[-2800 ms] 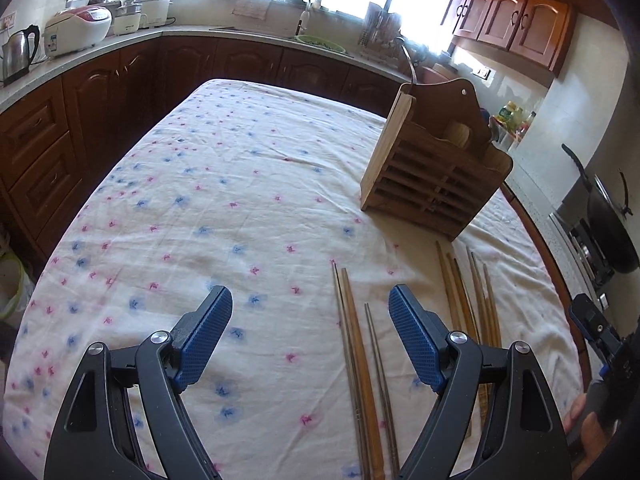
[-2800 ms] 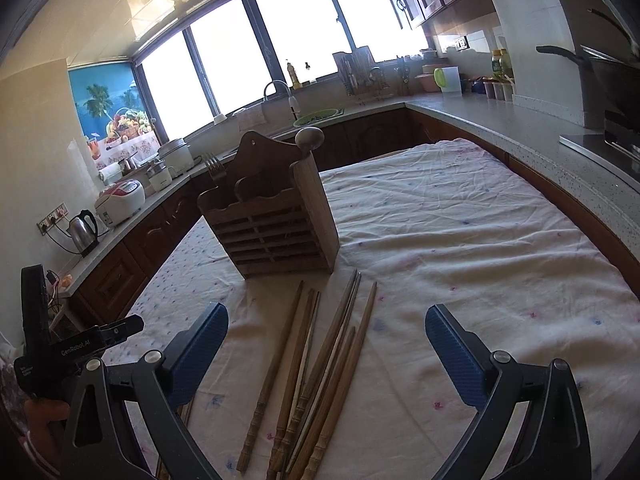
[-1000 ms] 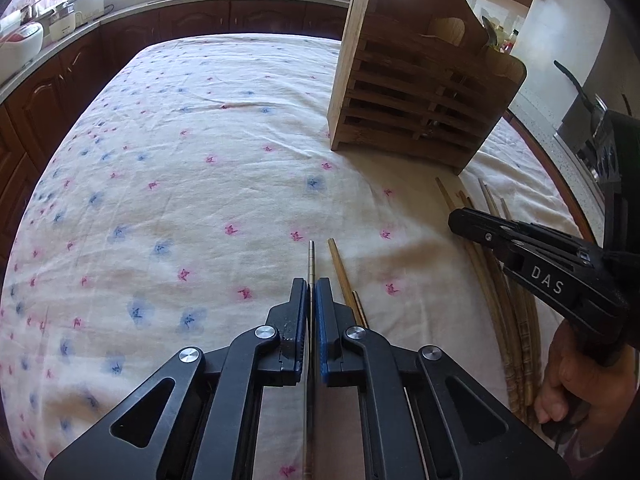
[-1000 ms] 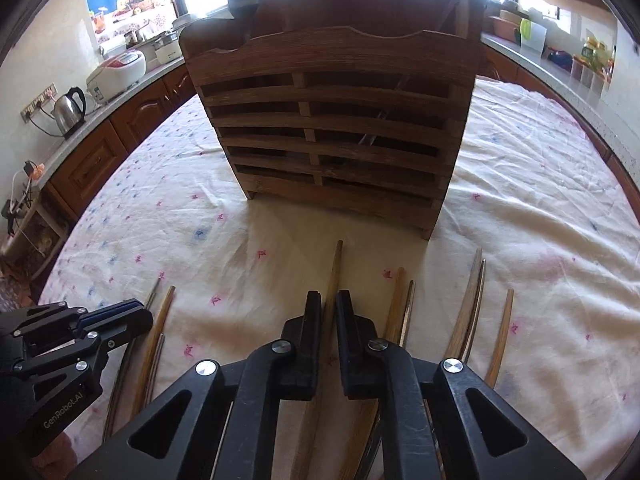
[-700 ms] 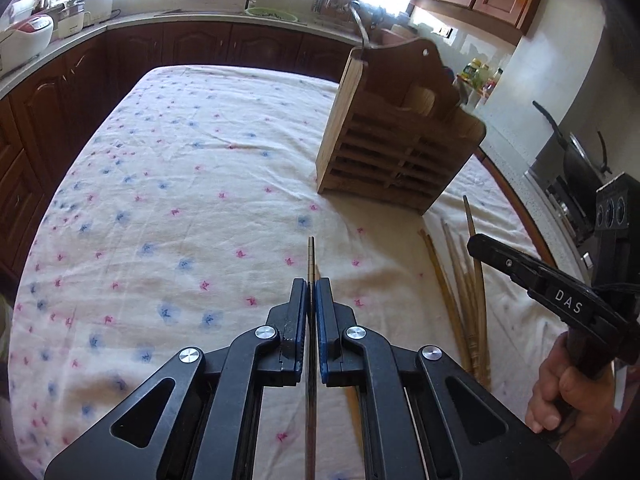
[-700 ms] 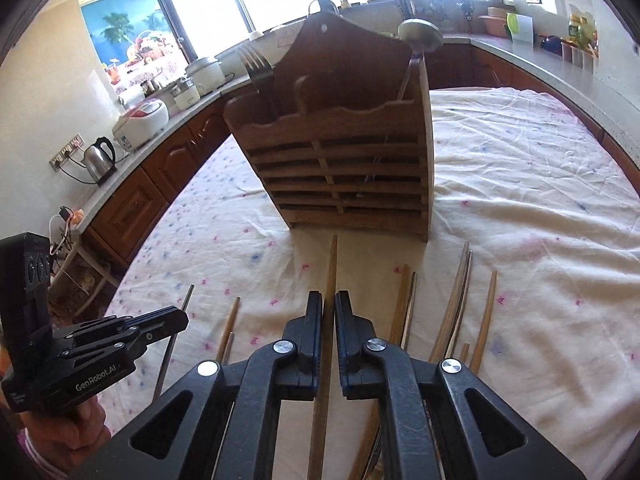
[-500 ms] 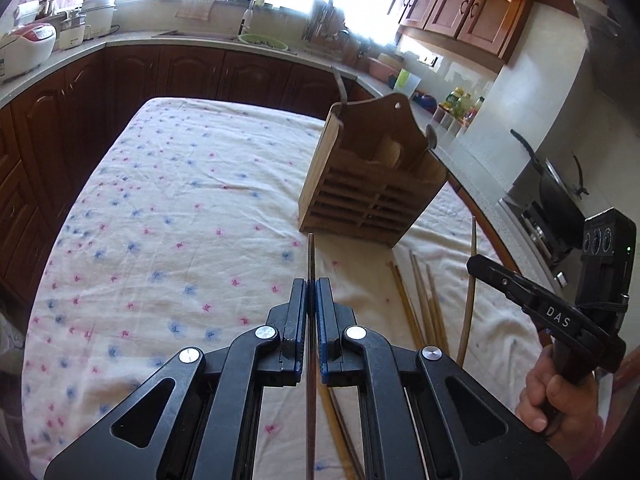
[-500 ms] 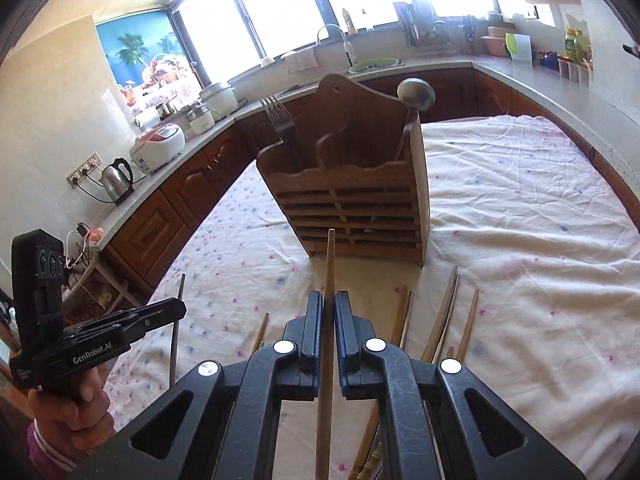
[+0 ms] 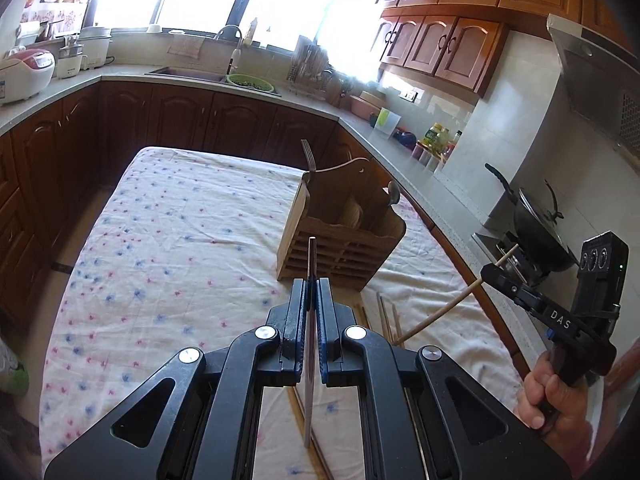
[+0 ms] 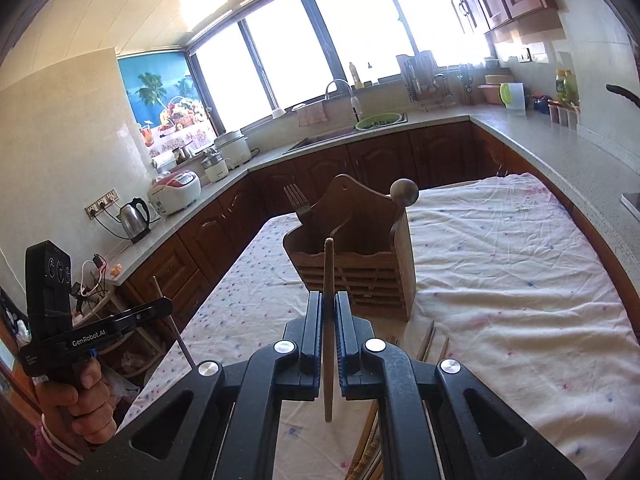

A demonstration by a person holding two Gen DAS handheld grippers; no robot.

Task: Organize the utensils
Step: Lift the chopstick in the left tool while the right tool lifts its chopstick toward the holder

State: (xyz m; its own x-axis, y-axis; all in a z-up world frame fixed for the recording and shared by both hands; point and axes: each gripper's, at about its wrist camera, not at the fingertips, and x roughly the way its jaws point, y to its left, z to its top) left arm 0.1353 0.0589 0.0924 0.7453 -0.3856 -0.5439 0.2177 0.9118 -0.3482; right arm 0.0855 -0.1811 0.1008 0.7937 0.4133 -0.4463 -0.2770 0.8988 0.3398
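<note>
Counter [image 9: 192, 216] under a flowered cloth fills most of both views. The wooden holder [image 9: 340, 236] stands upright on it and serves as landmark; a fork [image 10: 298, 202] and a round-headed spoon [image 10: 404, 194] already stick up out of it.

Loose chopsticks [image 9: 386, 316] lie flat on the cloth just in front of the holder, on the near side.

Left gripper [image 9: 312, 300]: jaws closed on a thin grey chopstick [image 9: 310, 264], held off the cloth, tip pointing toward the holder's front slats. Right gripper [image 10: 329, 316]: jaws closed on a wooden chopstick [image 10: 328, 268], also lifted, aimed at the holder front. In the left view the right gripper [image 9: 490, 272] is off to the holder's right side with the wooden stick angling down toward the cloth.

Handling, as a judgement: both sticks look light and stiff, not fragile. The grey one is likely metal and slick, so it may slide or pivot in a one-point pinch. Each is clamped partway along with a tail hanging behind, which reads as good enough for tipping upright over the holder's open top; a hold nearer the thick end would swing less.
</note>
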